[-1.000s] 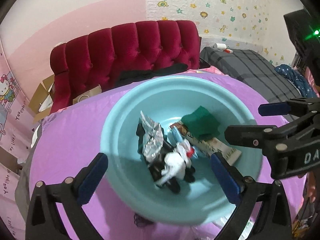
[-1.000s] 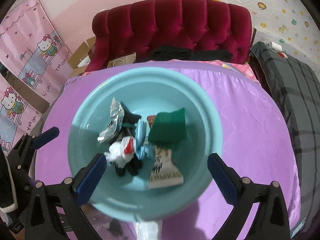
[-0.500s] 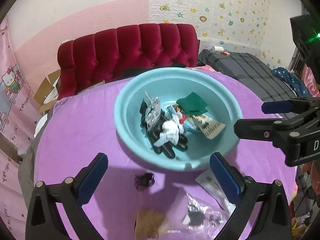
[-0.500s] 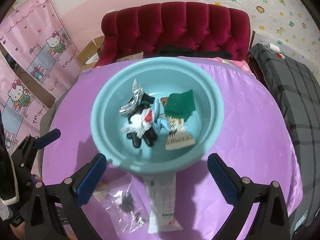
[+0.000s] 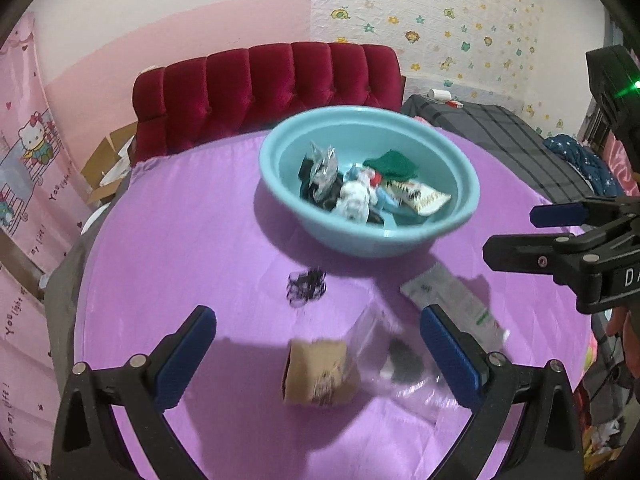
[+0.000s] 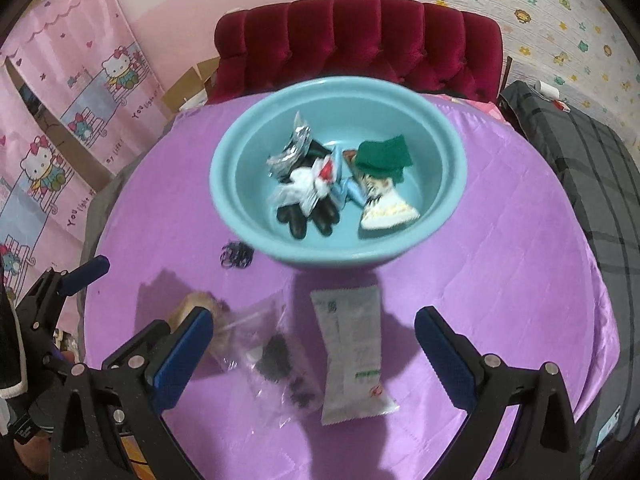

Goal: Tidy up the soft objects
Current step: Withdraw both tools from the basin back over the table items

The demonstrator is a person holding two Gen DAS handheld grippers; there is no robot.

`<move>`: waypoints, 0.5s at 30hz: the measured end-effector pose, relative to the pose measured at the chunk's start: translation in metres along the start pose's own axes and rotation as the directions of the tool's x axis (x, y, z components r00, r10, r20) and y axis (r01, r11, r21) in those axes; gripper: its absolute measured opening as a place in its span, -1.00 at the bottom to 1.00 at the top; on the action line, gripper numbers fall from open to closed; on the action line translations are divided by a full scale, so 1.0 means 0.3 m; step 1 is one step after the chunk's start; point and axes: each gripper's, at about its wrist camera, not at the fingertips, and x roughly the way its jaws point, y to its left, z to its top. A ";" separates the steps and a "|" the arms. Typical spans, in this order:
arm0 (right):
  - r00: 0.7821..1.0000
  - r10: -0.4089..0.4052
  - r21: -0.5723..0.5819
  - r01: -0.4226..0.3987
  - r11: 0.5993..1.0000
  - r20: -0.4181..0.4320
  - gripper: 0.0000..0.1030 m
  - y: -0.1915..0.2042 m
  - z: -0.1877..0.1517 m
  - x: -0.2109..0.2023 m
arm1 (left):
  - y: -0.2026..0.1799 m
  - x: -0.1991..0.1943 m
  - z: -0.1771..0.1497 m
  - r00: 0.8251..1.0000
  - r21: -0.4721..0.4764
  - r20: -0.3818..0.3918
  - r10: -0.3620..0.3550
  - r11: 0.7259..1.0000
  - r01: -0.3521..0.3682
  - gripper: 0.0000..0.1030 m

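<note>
Right wrist view, nearest first: the right claw [image 6: 314,356] stands spread wide and empty above the purple table [image 6: 500,280], touching nothing. Between its blue pads lie a white sachet [image 6: 352,356] and a clear plastic bag [image 6: 272,356], with a tan pouch [image 6: 196,308] just beside the bag. These three, plus a black hair-tie bundle [image 6: 237,256] near the basin's foot, appear to be the soft items left to gather. Further off, the teal basin [image 6: 248,216] already holds a green cloth [image 6: 384,154], foil packet [image 6: 292,148] and black glove [image 6: 304,216], so it likely serves as the collecting place. The left claw [image 5: 316,356] is likewise wide apart and empty over the tan pouch. A red sofa [image 6: 360,40] stands behind.
</note>
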 end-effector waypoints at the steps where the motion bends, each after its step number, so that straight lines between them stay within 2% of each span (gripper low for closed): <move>1: 1.000 -0.001 -0.004 0.001 1.000 -0.001 1.00 0.009 -0.014 0.004 | 0.003 -0.002 -0.019 1.000 0.001 -0.003 -0.001 1.000 0.001 1.00; 15: 0.998 -0.017 -0.036 0.015 0.999 -0.053 1.00 0.083 -0.178 0.109 | 0.058 0.020 -0.219 0.998 -0.019 -0.052 0.020 1.000 -0.021 1.00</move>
